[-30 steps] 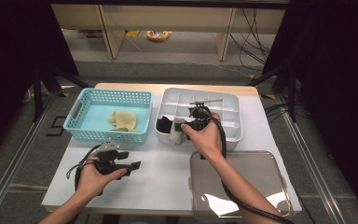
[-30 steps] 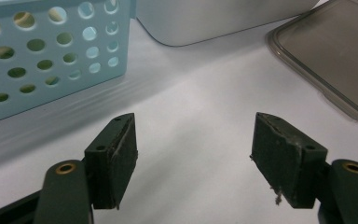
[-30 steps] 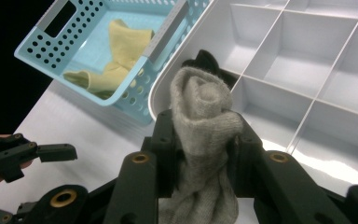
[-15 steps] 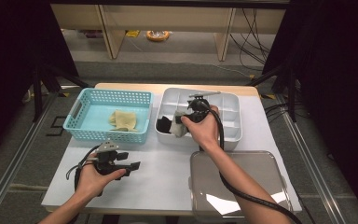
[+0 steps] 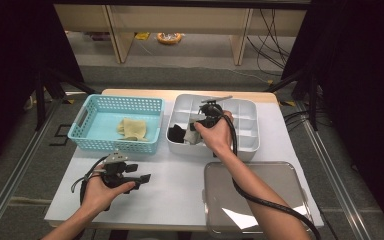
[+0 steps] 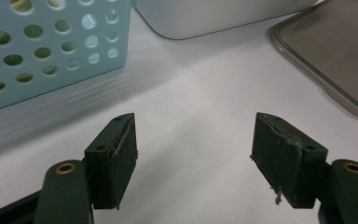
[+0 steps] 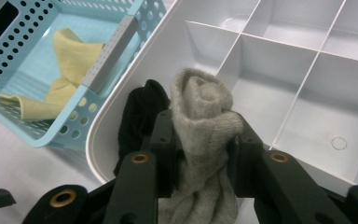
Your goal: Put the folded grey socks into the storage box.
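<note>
My right gripper [image 7: 204, 129] is shut on a rolled grey sock [image 7: 205, 112] and holds it over the front left compartment of the white divided box [image 7: 303, 88]. A black sock [image 7: 137, 116] lies in that compartment, just left of the grey one. From above, the right gripper [image 5: 200, 128] hangs over the box's [image 5: 250, 149] left side with the grey sock [image 5: 194, 137] beside the black sock [image 5: 178, 134]. My left gripper [image 5: 142, 177] rests on the table in front of the blue basket [image 5: 87, 136]. In its own view the left gripper [image 6: 193, 158] stands open and empty.
A yellow cloth [image 5: 132, 128] lies in the blue basket [image 7: 121, 42]. A clear lid [image 5: 252, 195] lies flat at the front right, just before the white box. The box's other compartments hold nothing. The lid [image 6: 335, 51] and the basket [image 6: 37, 51] flank my left gripper.
My right hand has carried the grey sock a little away from me, from the box's front rim to over its front left compartment. The left hand has stayed put.
</note>
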A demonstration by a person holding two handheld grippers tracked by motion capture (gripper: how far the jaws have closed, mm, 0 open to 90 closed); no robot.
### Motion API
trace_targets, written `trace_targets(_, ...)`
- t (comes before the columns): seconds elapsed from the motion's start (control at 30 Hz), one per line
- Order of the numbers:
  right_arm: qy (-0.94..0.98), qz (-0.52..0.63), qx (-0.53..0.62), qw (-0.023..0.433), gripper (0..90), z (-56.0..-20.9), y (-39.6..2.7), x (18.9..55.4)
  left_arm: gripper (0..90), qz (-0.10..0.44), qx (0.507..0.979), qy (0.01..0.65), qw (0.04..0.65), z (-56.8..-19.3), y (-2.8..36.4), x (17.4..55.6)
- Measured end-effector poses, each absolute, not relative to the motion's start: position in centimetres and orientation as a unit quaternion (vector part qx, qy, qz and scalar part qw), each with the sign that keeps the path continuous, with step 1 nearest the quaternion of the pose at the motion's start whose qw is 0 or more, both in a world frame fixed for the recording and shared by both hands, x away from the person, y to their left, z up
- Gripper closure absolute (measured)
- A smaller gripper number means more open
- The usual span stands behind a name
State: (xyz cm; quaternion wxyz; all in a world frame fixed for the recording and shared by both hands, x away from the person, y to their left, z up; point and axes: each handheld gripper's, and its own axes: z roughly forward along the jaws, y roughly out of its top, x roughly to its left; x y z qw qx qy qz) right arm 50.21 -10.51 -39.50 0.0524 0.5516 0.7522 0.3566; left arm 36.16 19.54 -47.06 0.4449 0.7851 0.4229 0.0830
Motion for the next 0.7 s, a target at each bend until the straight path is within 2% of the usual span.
trace_targets(0.33,0.769,0.333,0.541,0.066,68.7,-40.8,-10.1,51.2,30.4,0.084,0.785,0.422,0.445,-47.0,19.6,36.1)
trace_targets(0.7,0.767,0.304,0.563,0.05,68.4,-41.8,-9.5,51.2,30.4,0.084,0.786,0.422,0.445,-47.0,19.6,36.1)
